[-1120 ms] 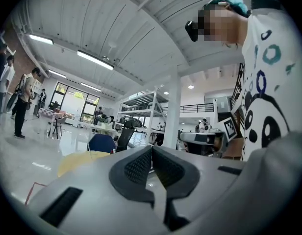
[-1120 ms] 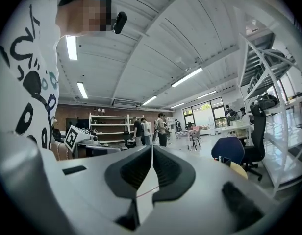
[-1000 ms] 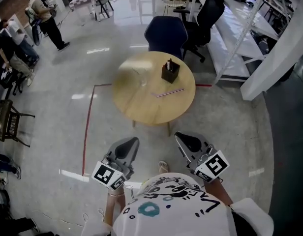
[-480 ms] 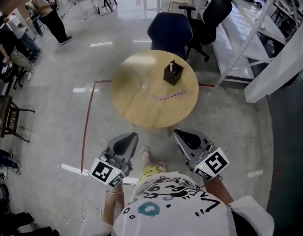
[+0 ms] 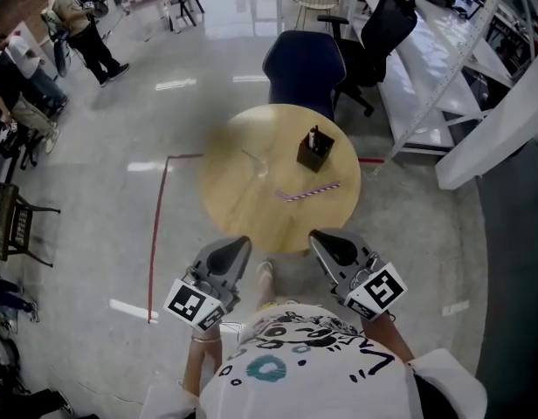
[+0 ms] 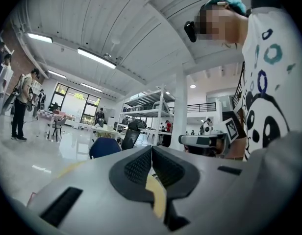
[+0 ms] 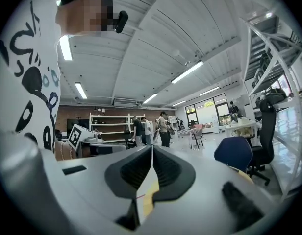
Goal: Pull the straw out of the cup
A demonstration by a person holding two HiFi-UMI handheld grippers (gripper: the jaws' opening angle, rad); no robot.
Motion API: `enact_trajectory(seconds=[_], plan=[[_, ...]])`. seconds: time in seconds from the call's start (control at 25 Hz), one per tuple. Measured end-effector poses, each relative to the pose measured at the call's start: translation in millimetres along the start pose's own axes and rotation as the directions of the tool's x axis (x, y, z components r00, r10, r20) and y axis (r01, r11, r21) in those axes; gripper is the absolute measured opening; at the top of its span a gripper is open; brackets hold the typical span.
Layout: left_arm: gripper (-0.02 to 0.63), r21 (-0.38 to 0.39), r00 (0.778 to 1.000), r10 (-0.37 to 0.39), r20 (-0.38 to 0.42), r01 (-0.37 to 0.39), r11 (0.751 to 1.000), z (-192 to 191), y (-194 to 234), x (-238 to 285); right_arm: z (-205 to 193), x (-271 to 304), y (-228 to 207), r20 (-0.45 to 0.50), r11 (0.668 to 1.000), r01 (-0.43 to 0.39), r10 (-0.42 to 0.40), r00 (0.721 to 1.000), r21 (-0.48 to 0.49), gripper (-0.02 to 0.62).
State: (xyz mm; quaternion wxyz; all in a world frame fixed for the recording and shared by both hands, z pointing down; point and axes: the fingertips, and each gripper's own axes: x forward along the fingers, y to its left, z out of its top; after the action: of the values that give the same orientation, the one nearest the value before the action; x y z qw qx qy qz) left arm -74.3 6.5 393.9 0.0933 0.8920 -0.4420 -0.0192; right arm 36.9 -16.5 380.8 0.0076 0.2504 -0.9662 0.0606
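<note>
On the round wooden table (image 5: 243, 203) lies a pink-and-white striped straw (image 5: 308, 190), flat, in front of a black box (image 5: 314, 149) with pens in it. A clear cup (image 5: 258, 165) stands left of the straw and apart from it, faint against the wood. My left gripper (image 5: 234, 247) and my right gripper (image 5: 326, 241) hover near my body, just short of the table's near edge. Both are shut with nothing in them. In the left gripper view my left gripper (image 6: 152, 153) has its jaws pressed together, and my right gripper (image 7: 152, 153) looks the same in its own view.
A dark blue chair (image 5: 302, 66) stands behind the table, and a black office chair (image 5: 382, 26) is beyond it. White racks (image 5: 444, 68) run along the right. Red tape (image 5: 158, 234) marks the floor at the left. People (image 5: 81, 24) stand at the far left.
The table has drawn closer and lower in the head view as I stepped toward it. Both grippers stay shut in the same pose near my body.
</note>
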Motion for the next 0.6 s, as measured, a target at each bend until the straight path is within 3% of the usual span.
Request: enact_trajectory(seconds=[0.6], plan=[[0.017, -0.023, 0.999, -0.026, -0.032, 0.025, 0.999, 10.4, 104.2, 41.8, 9.4, 100.2, -53.5, -0.025, 0.999, 0.029, -0.029, 0.999, -0.024, 0.028]])
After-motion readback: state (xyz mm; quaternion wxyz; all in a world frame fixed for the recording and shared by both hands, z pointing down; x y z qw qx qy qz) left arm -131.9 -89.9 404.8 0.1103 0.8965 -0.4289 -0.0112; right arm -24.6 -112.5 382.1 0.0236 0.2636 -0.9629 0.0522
